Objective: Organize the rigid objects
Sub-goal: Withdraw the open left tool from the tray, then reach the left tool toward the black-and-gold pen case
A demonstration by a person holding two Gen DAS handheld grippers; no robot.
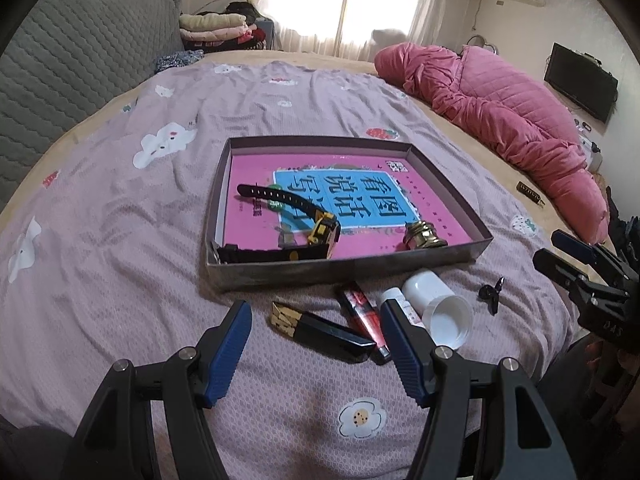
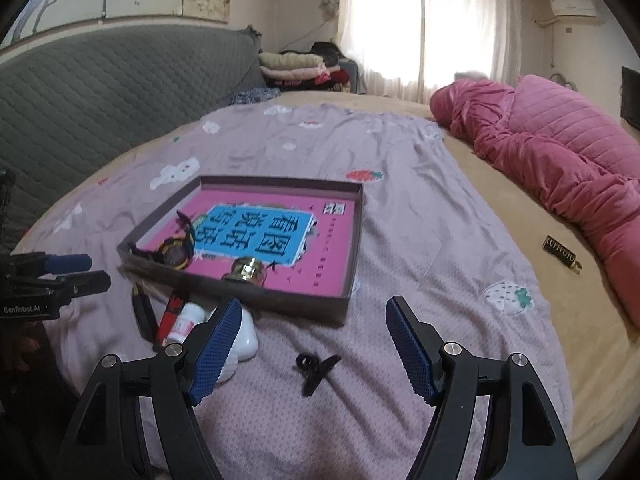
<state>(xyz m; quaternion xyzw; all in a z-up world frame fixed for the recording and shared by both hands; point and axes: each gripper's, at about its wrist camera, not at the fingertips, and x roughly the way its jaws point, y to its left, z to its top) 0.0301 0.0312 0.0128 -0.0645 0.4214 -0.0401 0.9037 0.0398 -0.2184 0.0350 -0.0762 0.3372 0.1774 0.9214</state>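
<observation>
A shallow grey box point(image 1: 344, 266) point(image 2: 280, 300) with a pink book as its floor lies on the bed. In it are a black watch point(image 1: 320, 236) point(image 2: 176, 254) and a brass knob point(image 1: 422, 236) point(image 2: 246, 270). In front of the box lie a black and gold bar point(image 1: 320, 332) point(image 2: 142, 308), a red tube point(image 1: 366, 316) point(image 2: 170, 314), a small white bottle point(image 1: 400, 304) point(image 2: 188, 320), a white jar point(image 1: 440, 304) point(image 2: 244, 340) and a black clip point(image 1: 493, 294) point(image 2: 316, 368). My left gripper point(image 1: 316, 354) is open above the bar and tube. My right gripper point(image 2: 312, 346) is open over the clip.
The bed has a lilac patterned sheet point(image 1: 120, 220). A pink quilt point(image 1: 520, 112) point(image 2: 560, 152) is bunched at the right. A small black and gold box point(image 1: 530, 194) point(image 2: 562, 254) lies on the tan blanket beside it. A grey headboard point(image 1: 60, 64) stands at the left.
</observation>
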